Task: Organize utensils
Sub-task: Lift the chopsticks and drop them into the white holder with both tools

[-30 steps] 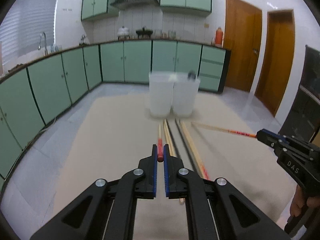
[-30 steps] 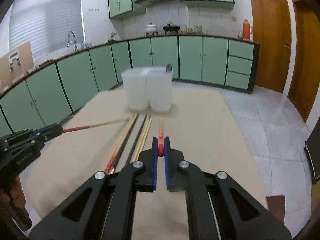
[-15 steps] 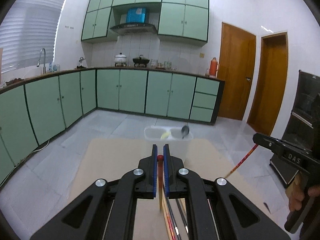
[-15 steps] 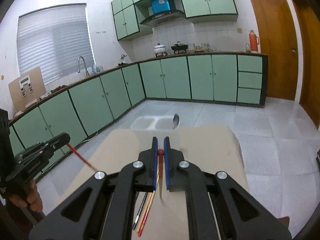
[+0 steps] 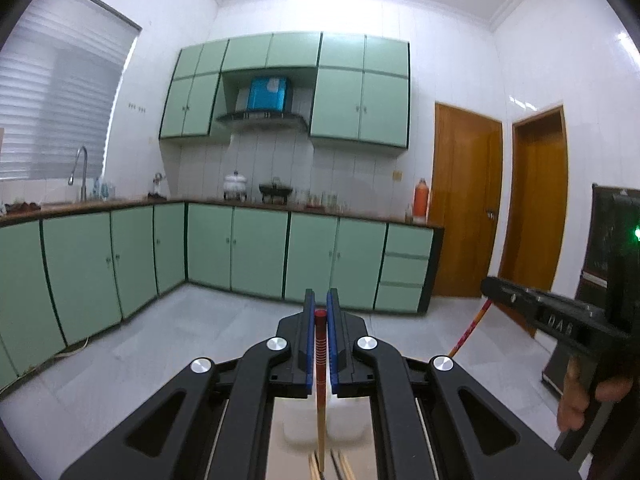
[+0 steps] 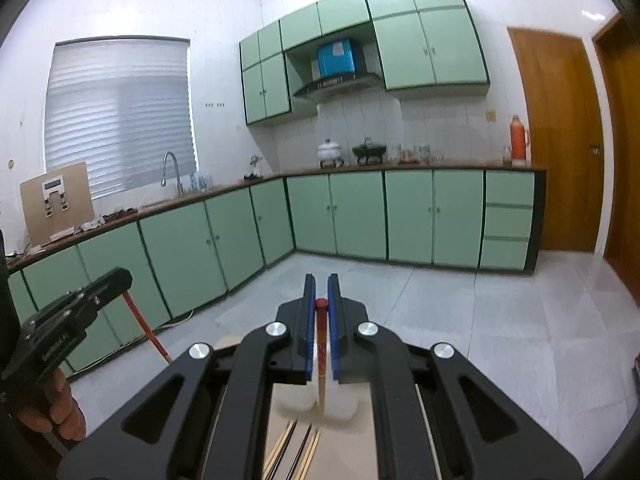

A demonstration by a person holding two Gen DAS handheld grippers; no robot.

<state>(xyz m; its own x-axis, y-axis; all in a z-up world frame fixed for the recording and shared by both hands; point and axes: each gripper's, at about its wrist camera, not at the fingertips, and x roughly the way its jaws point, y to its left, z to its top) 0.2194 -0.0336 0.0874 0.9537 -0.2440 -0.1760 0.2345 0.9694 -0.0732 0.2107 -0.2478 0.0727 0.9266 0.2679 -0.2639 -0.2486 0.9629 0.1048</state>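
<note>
Left wrist view: left tool closed on a red-topped chopstick, held upright, tip hanging down above the white bins.
Right wrist view: right tool clamped on its own chopstick, also hanging tip-down over the bins.
Tabletop: loose chopsticks lie near the bins.
Backdrop: green cabinets, wooden doors.

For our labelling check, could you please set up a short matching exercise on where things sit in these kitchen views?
Things:
1. orange thermos
2. blue box
3. faucet
4. red-tipped chopstick

Places:
A. above the range hood
B. by the window
C. clamped in the left tool
D. counter end near the wooden door

Pairs: 1-D, 2-A, 3-B, 4-C
</note>
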